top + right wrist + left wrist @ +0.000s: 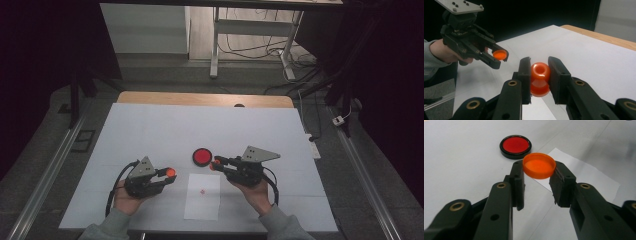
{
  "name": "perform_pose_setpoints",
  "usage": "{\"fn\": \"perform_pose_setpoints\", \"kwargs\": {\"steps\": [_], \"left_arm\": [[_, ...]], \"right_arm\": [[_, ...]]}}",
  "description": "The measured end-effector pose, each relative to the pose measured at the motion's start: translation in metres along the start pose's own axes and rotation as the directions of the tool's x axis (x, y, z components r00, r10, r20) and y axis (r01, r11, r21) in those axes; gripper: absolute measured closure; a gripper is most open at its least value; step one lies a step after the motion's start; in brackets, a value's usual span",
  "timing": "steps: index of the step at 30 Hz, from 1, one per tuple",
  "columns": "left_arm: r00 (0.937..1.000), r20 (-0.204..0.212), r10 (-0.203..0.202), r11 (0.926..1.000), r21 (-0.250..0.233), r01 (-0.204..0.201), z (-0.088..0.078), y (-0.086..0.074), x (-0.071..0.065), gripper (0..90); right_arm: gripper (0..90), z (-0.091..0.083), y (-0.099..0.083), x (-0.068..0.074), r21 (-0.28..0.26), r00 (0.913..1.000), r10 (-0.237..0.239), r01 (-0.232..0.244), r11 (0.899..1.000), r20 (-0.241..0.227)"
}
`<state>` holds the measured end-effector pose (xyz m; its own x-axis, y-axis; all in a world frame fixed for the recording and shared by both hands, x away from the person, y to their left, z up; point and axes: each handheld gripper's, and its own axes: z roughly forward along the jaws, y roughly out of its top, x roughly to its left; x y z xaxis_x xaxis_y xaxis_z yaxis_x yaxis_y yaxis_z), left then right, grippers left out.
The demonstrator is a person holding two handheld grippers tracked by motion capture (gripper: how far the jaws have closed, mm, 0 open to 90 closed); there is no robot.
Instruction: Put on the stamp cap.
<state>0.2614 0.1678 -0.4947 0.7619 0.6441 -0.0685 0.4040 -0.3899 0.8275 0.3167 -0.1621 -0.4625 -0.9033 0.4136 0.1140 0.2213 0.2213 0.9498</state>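
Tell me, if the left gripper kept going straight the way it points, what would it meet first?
Probably the red disc. The left gripper, shut on an orange cap, points across the table toward it. The disc lies slightly left of the line, so depth makes this uncertain.

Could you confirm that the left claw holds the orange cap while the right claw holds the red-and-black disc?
Not quite: the right claw holds a small orange bottle, as the right gripper view shows. The disc lies on the table. The left claw does hold the cap.
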Motion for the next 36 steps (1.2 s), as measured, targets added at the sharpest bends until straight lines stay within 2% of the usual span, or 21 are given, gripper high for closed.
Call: {"fn": "perform_pose_setpoints", "kwargs": {"steps": [17, 30, 36], "left_arm": [[0.9987, 0.032, 0.038, 0.9992, 0.008, -0.039, 0.016, 0.012, -0.008, 65.3], [0.9973, 0.055, 0.049, 0.9987, 0.009, -0.050, 0.027, 0.020, -0.016, 65.4], [0.9962, 0.066, 0.058, 0.9981, 0.019, -0.059, 0.037, 0.024, -0.020, 65.3]], "right_arm": [[72.6, 0.002, -0.001, 0.001, 0.000, 0.9999, 0.006, -0.006, 1.000, -0.010], [72.6, 0.003, 0.000, 0.002, -0.002, 0.9999, 0.005, -0.005, 1.000, -0.014], [72.6, 0.003, 0.000, 0.003, -0.002, 0.9998, 0.004, -0.004, 1.000, -0.020]]}}
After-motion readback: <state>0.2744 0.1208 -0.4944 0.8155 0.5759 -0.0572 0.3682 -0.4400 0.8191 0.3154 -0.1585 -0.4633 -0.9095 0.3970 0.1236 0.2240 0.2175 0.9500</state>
